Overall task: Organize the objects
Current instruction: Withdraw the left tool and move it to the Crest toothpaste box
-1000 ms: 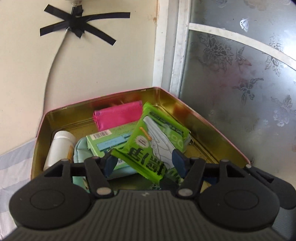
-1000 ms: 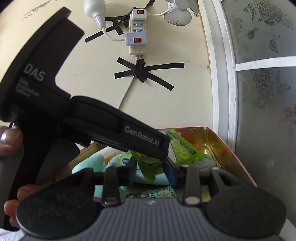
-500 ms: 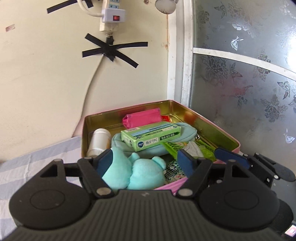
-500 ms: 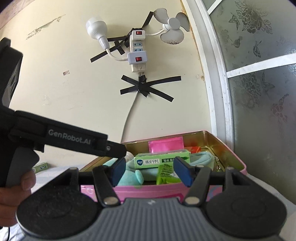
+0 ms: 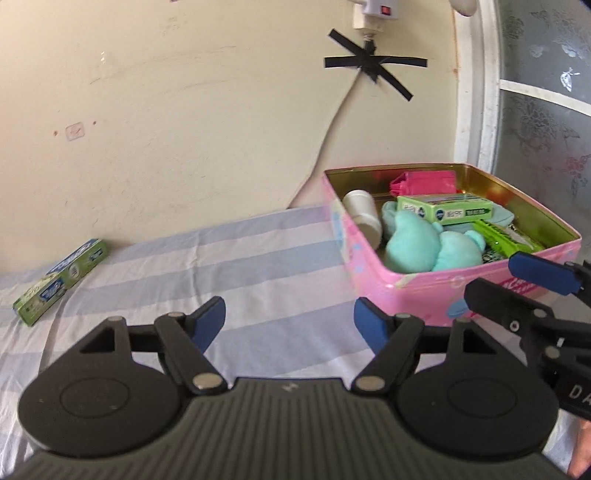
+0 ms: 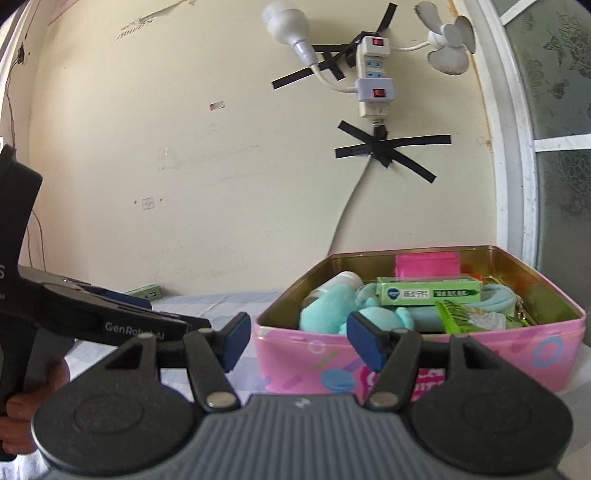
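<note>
The pink tin (image 5: 436,295) now sits ahead and to the right of the left gripper (image 5: 290,321), on the striped cloth (image 5: 221,266); a second ago that gripper was right over the tin with a green packet between its pads. Its jaws stand apart now with nothing between them, over bare cloth. The right gripper (image 6: 295,338) has drawn back too: the tin lies just ahead of it and slightly right, and its jaws are parted and empty, where earlier they were nearly closed on the green packet. That green packet (image 6: 456,314) now lies inside the tin at its right side.

In the tin there are one white bottle (image 5: 364,218), one turquoise plush toy (image 5: 421,247), one green box (image 5: 447,210) lying on a pale blue pouch (image 6: 495,299), and one pink packet (image 5: 424,182) at the far wall. A second green box (image 5: 61,280) lies alone on the cloth, far to the left of the left gripper, against the wall (image 5: 184,129).

One power strip (image 6: 373,77), one bulb (image 6: 286,24) and one small white fan (image 6: 450,46) are taped up behind.
</note>
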